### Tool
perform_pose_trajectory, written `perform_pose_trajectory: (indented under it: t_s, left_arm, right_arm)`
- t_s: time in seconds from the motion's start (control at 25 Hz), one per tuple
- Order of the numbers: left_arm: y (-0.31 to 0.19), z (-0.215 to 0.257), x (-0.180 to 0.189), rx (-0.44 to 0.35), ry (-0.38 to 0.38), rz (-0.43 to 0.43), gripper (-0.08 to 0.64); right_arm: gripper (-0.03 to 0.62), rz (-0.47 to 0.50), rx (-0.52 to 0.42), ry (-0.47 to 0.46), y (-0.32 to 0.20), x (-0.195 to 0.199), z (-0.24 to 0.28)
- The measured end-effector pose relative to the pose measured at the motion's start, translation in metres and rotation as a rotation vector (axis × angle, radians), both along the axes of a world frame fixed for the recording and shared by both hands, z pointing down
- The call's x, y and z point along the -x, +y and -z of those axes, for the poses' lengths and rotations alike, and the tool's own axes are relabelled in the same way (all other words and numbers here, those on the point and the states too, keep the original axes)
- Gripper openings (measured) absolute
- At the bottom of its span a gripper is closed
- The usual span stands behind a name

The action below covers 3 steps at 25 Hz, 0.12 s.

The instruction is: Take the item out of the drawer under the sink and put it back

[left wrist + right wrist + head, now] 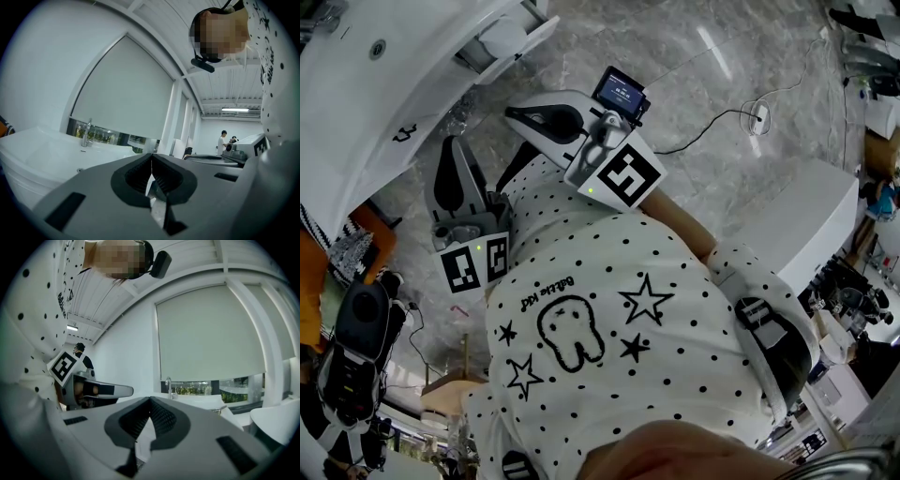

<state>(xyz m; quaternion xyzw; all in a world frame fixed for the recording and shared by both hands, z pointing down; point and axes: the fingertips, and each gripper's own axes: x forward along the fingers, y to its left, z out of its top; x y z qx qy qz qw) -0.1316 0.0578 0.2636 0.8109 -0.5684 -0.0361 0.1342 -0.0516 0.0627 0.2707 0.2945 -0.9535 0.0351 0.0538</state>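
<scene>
Both closed on nothing, the left tongs (151, 155) and right tongs (150, 400) are held level near the white sink (347, 103), whose drawer and item no view shows, so any reach there would have to dip low beneath it, over the bright room's grey marbled floor (787, 66).

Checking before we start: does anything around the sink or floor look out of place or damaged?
Nothing looks spilled or broken around the sink. The left gripper and right gripper are shut and empty. Only a loose cable trails across the floor.
</scene>
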Motion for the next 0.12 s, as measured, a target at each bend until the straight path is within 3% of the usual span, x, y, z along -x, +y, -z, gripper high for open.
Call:
perform_pose_trajectory:
  t_s: [0.12]
  left_arm:
    - [0.0009,0.0001,0.0004,-0.001,-0.002,0.002,0.005]
  right_arm:
    - [0.012,0.002,0.000,-0.003,0.0005,0.0006,0.0001]
